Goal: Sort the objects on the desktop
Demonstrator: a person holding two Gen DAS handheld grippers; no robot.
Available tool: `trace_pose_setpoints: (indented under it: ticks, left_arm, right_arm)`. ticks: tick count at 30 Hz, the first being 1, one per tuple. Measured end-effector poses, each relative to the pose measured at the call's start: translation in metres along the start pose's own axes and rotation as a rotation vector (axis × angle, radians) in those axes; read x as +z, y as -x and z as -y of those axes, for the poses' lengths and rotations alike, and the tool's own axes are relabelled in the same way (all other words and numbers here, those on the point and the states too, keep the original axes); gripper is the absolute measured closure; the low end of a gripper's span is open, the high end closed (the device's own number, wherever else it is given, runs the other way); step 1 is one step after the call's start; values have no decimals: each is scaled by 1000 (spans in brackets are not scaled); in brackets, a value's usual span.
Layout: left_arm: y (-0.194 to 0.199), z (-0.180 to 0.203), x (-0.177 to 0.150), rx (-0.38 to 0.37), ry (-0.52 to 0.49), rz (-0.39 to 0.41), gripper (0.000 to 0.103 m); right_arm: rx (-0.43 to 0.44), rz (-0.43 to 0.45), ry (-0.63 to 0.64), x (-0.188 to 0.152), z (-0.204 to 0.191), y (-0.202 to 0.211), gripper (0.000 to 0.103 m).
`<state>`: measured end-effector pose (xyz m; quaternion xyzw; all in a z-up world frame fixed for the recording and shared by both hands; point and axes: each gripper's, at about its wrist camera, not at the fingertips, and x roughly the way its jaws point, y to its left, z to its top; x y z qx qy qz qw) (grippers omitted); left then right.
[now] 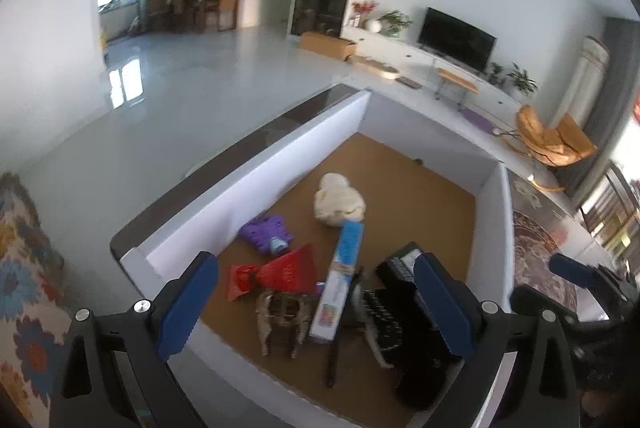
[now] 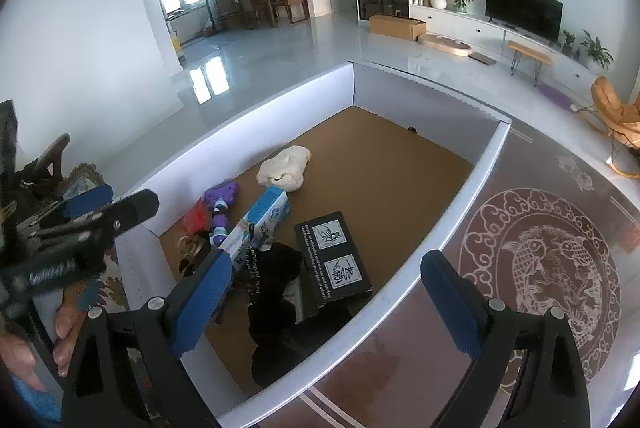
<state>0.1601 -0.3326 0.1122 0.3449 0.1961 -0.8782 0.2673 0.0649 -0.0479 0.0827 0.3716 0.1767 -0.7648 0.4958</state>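
**Both hand-held grippers wide over the sorting box**

The dark patterned surface (image 2: 540,268) carries a white-walled box (image 2: 256,116) with a brown cardboard floor; all the sorted things lie in its near left part, and the far part of the floor is bare; a black carton (image 2: 334,260) with two white labels lies flat near the right wall, its long axis running from near to far; a long blue-and-white box (image 1: 340,280) lies left of it, long axis also near to far and tilted slightly, its blue end pointing toward a cream lumpy object (image 1: 339,202) that sits farthest in; a black bundle with a coiled cord (image 2: 276,268) lies at the near end, between the carton and the long box; a red bag (image 1: 276,274) lies left of the long box, with a purple toy (image 1: 266,234) just beyond it by the left wall; a small striped piece (image 1: 282,320) stands nearest, beside the long box's near end; the left hand-held gripper (image 1: 316,312) hangs above this pile with its jaws spread wide and nothing clamped; the right hand-held gripper (image 2: 324,312) is likewise wide, above the box's near right wall, gripping nothing.
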Motion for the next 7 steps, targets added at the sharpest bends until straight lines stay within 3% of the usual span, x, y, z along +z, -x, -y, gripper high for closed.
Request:
trace_pose_setpoints:
  ticks: [3,7]
  left_arm:
    - [-7,-3,-2,37,18,-27,0]
    - [-9,2,-7,83,-3,-4,0]
  right_arm:
    - [3,-5,5,-1,-1,-5,7]
    - [-3,-8,18,0,-2,-8,7]
